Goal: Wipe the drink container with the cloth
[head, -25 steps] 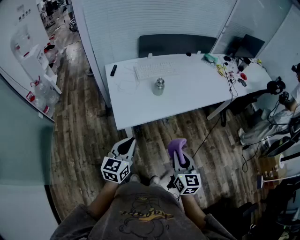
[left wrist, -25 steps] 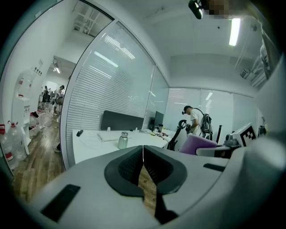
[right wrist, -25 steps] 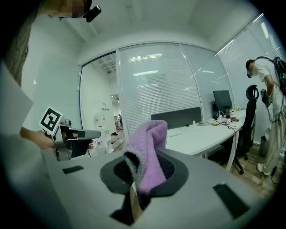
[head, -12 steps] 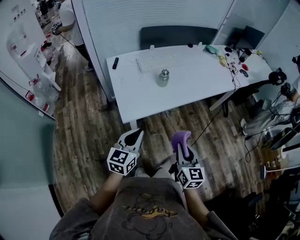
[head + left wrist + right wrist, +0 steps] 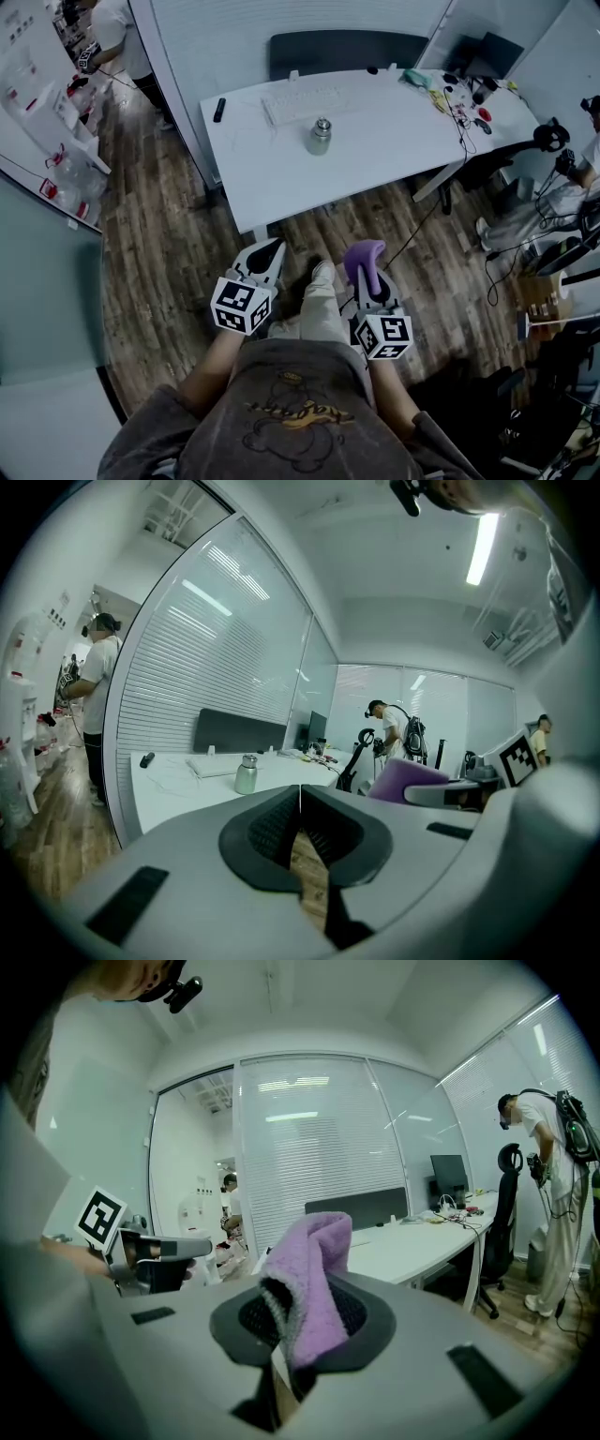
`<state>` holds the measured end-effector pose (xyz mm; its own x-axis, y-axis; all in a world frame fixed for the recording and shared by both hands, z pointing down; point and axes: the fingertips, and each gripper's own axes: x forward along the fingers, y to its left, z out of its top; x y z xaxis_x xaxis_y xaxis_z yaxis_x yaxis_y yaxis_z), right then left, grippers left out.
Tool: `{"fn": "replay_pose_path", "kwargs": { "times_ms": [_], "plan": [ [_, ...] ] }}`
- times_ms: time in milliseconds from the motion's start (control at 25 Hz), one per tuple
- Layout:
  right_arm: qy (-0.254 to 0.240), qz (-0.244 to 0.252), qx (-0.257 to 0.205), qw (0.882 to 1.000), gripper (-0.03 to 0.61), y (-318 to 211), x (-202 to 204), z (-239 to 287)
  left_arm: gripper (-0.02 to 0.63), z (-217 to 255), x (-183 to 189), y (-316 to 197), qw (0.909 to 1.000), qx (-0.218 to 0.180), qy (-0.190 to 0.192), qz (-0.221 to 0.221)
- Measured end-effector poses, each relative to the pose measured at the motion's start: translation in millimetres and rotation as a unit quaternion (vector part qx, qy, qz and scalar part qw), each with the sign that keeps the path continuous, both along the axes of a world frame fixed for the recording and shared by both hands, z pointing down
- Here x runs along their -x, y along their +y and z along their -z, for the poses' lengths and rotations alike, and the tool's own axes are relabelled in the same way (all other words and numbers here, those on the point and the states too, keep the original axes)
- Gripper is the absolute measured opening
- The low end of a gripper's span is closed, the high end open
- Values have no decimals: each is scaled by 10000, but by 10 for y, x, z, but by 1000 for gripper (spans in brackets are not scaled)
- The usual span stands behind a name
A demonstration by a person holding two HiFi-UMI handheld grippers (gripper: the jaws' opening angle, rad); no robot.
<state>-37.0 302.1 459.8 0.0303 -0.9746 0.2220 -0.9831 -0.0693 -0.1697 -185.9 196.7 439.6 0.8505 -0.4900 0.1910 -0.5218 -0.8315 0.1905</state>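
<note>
Two grippers stayed low before body, well apart from white table (image 5: 375, 164). Left gripper (image 5: 266, 253) jaws together, empty; right gripper (image 5: 367, 281) clamped purple cloth (image 5: 362, 255). Drink container (image 5: 320, 136) upright on table, near keyboard (image 5: 302, 104). Leg (image 5: 319, 305) had stepped forward.

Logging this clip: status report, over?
Left gripper shut, empty. Right gripper shut on purple cloth. Drink container upright on white table, well ahead, untouched. Only wood floor between.

Drink container (image 5: 320, 137) stood on the surface (image 5: 375, 173), keyboard (image 5: 305, 105) just behind it, remote (image 5: 218, 110) at left edge. Left gripper (image 5: 266, 251) and right gripper (image 5: 367, 277) side by side over floor (image 5: 169, 253), well before surface; cloth (image 5: 363, 257) in right gripper.
</note>
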Motion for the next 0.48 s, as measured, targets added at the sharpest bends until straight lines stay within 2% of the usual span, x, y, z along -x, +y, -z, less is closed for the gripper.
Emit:
{"fn": "replay_pose_path", "kwargs": {
  "times_ms": [480],
  "plan": [
    [-151, 109, 13, 9998, 43, -663, -395, -137, 20, -40, -335, -609, 9998, -29, -66, 160]
  ]
}}
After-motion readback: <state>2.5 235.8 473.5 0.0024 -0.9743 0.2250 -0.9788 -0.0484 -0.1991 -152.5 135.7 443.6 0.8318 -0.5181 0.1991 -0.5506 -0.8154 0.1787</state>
